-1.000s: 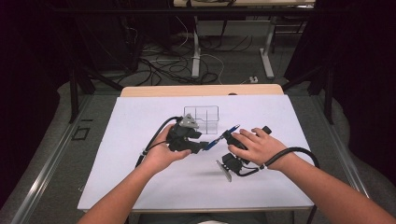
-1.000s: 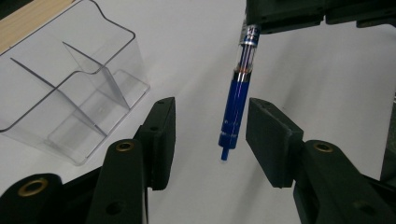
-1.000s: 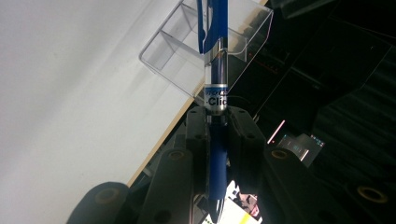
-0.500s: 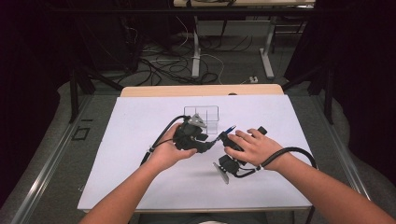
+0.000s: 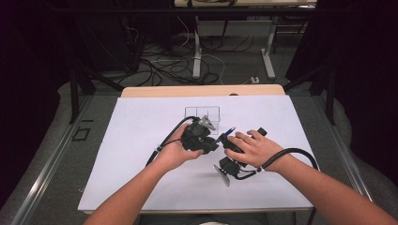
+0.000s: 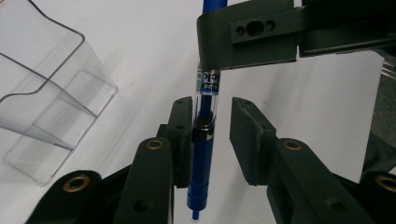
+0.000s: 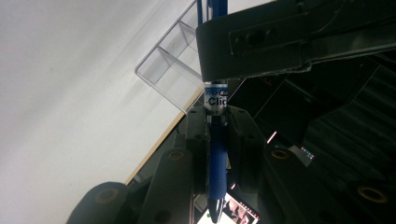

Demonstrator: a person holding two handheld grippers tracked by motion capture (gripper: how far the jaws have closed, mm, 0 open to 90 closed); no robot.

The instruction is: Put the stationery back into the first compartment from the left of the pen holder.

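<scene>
A blue pen [image 6: 204, 140] with a clear labelled barrel spans the two grippers above the white table. My right gripper [image 7: 217, 116] is shut on the pen [image 7: 218, 154], which runs straight up between its jaws. My left gripper [image 6: 212, 109] has just been closing with the pen between its jaws. The pen lies against one pad while a gap remains at the other finger [image 6: 250, 135]. In the high view the left gripper [image 5: 217, 140] and the right gripper [image 5: 229, 144] meet at mid-table, with the pen's [image 5: 228, 131] blue end poking out between them.
A clear plastic box with a divider [image 5: 202, 113] stands on the white table [image 5: 141, 140] just beyond the grippers, and appears too in the left gripper view [image 6: 51, 107] and the right gripper view [image 7: 173, 74]. Cables trail from both grippers. Dark floor with wires lies past the far edge.
The left hand has shifted its gripper a little to the right, up against the right gripper. The right hand has stayed put.
</scene>
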